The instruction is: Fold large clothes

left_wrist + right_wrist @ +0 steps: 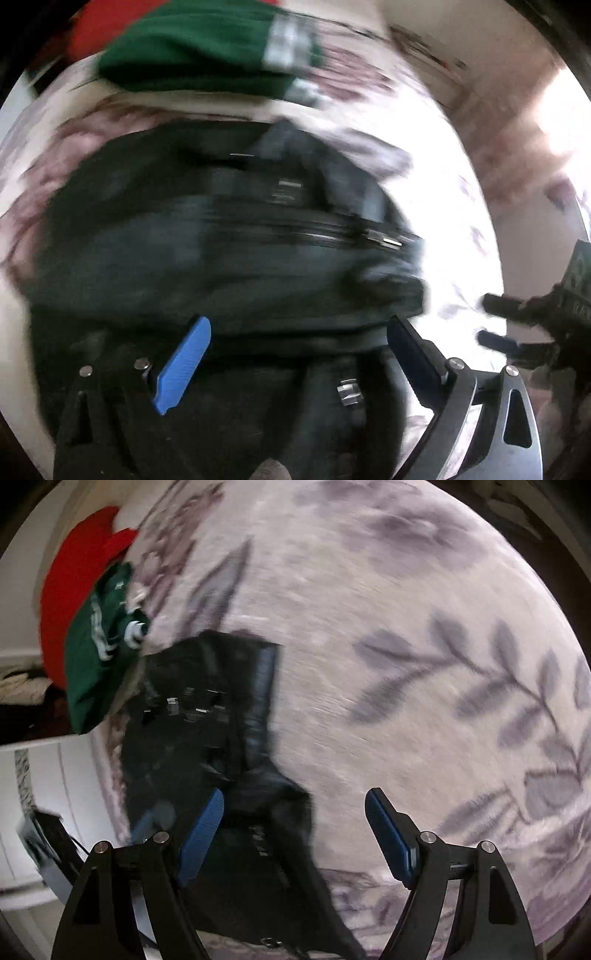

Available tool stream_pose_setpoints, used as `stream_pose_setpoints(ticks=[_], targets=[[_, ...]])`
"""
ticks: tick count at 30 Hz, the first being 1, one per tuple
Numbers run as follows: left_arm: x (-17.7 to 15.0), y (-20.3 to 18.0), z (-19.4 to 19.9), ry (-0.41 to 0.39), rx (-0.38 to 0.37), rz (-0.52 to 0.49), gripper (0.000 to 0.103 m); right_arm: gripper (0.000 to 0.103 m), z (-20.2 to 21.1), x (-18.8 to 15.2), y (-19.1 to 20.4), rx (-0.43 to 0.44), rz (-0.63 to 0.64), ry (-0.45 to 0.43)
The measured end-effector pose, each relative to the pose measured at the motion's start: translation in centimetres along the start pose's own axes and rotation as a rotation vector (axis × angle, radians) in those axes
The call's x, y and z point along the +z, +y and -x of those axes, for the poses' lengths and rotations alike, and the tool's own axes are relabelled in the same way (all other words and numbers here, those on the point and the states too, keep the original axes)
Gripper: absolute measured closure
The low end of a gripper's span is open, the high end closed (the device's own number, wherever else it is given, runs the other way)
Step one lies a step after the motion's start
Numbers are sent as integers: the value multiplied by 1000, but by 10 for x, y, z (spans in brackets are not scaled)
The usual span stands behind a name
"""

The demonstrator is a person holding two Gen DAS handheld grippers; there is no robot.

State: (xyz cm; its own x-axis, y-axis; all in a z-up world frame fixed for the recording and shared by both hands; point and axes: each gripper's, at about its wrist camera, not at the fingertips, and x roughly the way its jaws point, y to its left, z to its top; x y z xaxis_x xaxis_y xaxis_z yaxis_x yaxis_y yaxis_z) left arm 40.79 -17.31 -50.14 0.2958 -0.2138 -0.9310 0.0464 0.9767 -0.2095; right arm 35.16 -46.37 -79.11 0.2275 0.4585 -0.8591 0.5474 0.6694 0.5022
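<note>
A large dark jacket [207, 251] with a zipper lies bunched on a pale floral bedspread [454, 221]. My left gripper [299, 328] is open just above its near edge, blue pads wide apart, holding nothing. The view is motion-blurred. In the right wrist view the same dark jacket [207, 738] lies at left on the bedspread [406, 646]. My right gripper [295, 805] is open and empty, its left pad over the jacket's edge. The right gripper also shows at the far right of the left wrist view [495, 321].
A folded green garment [192, 48] lies on a red one [99, 26] beyond the jacket; both also show in the right wrist view, green [99, 657] and red [70, 590]. The bed's edge and white furniture [55, 782] are at left.
</note>
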Motion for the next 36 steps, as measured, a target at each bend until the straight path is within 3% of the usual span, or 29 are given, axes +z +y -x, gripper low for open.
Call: stream_pose_setpoints(ticks=[4, 6, 9, 10, 11, 14, 15, 16, 18, 21, 22, 25, 28, 31, 32, 33, 34, 36], targets=[[9, 92, 14, -62, 208, 137, 5, 22, -23, 19, 30, 70, 7, 65], [15, 147, 0, -39, 316, 227, 5, 22, -40, 25, 39, 66, 7, 82], [19, 198, -31, 20, 375, 304, 5, 25, -71, 32, 57, 50, 33, 109], [20, 208, -42, 44, 384, 306, 2, 54, -78, 30, 65, 41, 50, 113], [19, 217, -55, 68, 372, 302, 0, 93, -82, 29, 72, 14, 70, 113], [18, 221, -65, 51, 316, 283, 0, 100, -78, 29, 89, -21, 150, 37], [18, 219, -65, 46, 321, 271, 0, 101, -79, 32, 90, -81, 178, 17], [17, 216, -65, 40, 327, 260, 0, 103, -88, 37, 84, -219, 193, 20], [17, 211, -62, 41, 342, 255, 0, 103, -102, 44, 73, -296, 205, 87], [18, 198, -47, 37, 369, 259, 0, 102, -83, 63, 65, -170, 141, 94], [16, 191, -41, 33, 378, 252, 0, 96, -74, 71, 62, -150, 117, 64], [9, 169, -30, 17, 390, 229, 0, 26, -76, 100, 40, -100, -15, 39], [-7, 151, -26, 21, 411, 198, 0, 24, -114, 119, 9, -61, -174, 161], [-27, 148, -26, 47, 412, 175, 0, 24, -128, 120, 8, -57, -206, 208], [-34, 144, -27, 56, 430, 157, 0, 36, -130, 119, 12, -47, -203, 229], [-36, 147, -30, 64, 437, 141, 0, 54, -133, 117, 15, -41, -201, 265], [-44, 146, -35, 80, 446, 124, 0, 86, -132, 116, 20, -25, -203, 292], [-53, 151, -44, 101, 440, 117, 0, 94, -126, 114, 32, -65, -143, 265]])
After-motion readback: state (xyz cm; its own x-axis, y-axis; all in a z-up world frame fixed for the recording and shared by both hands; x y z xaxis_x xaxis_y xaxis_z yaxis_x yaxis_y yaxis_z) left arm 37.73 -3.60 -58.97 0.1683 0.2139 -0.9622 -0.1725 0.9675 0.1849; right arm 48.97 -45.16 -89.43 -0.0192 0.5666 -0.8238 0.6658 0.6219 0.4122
